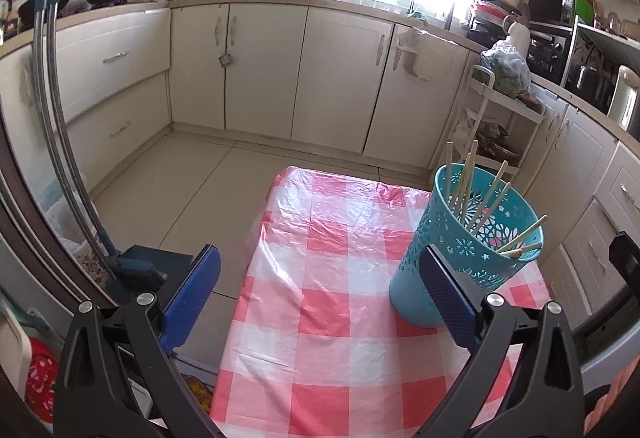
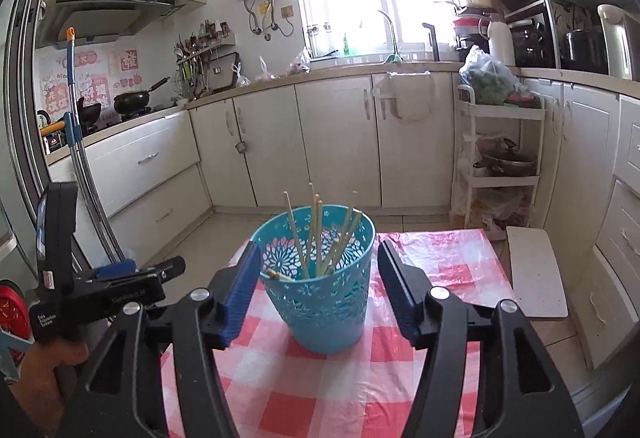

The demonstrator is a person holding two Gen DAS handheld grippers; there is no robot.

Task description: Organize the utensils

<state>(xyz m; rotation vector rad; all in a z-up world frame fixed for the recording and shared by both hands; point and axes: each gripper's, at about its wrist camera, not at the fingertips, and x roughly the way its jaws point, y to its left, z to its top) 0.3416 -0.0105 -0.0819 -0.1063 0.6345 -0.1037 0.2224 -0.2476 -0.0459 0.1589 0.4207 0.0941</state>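
We are looking at one teal openwork basket [image 2: 320, 302] standing upright on the surface [image 2: 400, 378], which is covered by a pink-and-white checked plastic cloth. Inside it we are counting about seven wooden chopsticks [image 2: 316, 238]: most are leaning against the far rim with their tips above it, and one is lying low across the near-left rim. In the left wrist view the same basket [image 1: 460, 258] is sitting near the cloth's right edge.

Our right gripper [image 2: 316, 290] is keeping its two blue fingers [image 2: 240, 294] spread, one to each side of the basket in the picture, gripping nothing. Our left gripper [image 1: 320, 302] is holding its two blue fingers [image 1: 192, 302] wide apart over the cloth, also empty. One hand [image 2: 44, 370] is gripping the left tool's handle.
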